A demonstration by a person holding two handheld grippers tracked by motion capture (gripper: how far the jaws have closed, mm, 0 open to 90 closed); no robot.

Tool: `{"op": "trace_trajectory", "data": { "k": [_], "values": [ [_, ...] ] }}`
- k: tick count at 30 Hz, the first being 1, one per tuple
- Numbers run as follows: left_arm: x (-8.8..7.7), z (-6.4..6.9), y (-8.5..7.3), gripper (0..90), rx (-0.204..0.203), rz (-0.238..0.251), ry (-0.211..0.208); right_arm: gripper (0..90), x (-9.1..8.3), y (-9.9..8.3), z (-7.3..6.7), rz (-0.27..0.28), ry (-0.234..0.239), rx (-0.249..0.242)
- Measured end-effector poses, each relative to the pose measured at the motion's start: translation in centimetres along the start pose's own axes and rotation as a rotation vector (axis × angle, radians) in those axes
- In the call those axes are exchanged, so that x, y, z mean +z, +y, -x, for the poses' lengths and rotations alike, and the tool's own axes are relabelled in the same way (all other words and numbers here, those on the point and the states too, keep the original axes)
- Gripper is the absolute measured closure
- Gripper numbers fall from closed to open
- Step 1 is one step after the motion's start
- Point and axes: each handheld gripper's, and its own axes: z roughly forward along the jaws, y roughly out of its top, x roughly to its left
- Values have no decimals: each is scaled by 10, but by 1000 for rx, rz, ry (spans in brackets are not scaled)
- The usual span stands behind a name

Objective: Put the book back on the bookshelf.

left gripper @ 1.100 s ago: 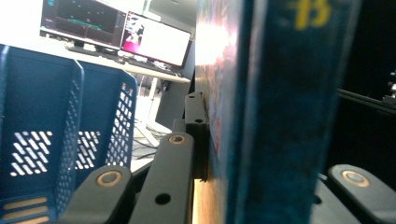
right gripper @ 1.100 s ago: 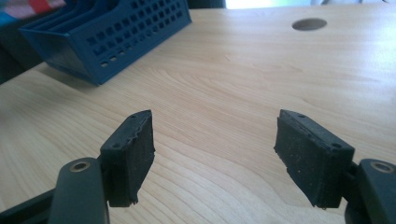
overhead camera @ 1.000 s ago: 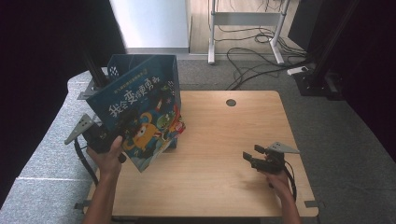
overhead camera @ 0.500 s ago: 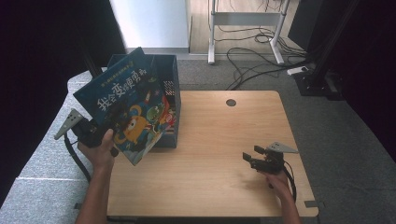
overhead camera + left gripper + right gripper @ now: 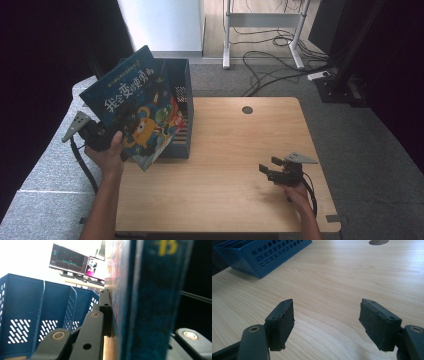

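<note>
A large picture book (image 5: 136, 115) with a blue cover, cartoon figures and white characters hangs tilted over the left end of the table. My left gripper (image 5: 114, 139) is shut on its lower left edge. In the left gripper view the book (image 5: 140, 302) stands edge-on between the black jaws. A blue slotted file rack (image 5: 184, 102) stands behind the book at the table's left side. My right gripper (image 5: 268, 167) rests low near the table's front right, its jaws wide open with nothing between the pads (image 5: 283, 322), only bare wood.
The wooden table (image 5: 235, 150) has a round cable hole (image 5: 247, 110) at the back. A corner of the blue rack (image 5: 262, 255) sits far left of the right gripper. Cables and a metal stand (image 5: 260, 30) lie on the floor beyond the table.
The left hand has carried the book a little to the left and tilted it further, off the rack's front. The right gripper has stayed still.
</note>
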Motion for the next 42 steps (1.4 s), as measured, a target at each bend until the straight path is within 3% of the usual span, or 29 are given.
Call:
{"op": "trace_trajectory", "data": {
  "k": [13, 28, 34, 42],
  "values": [
    [26, 1, -3, 833, 20, -14, 31, 272, 0, -2, 1, -9, 2, 7],
    [47, 2, -4, 832, 27, -9, 53, 268, 0, -6, 4, -16, -13, 6],
    [54, 5, -2, 832, 55, -6, 74, 267, 0, -8, 5, -16, -11, 7],
    [66, 7, -7, 832, 59, -11, 85, 266, 0, -9, 3, -18, -11, 0]
  ]
}}
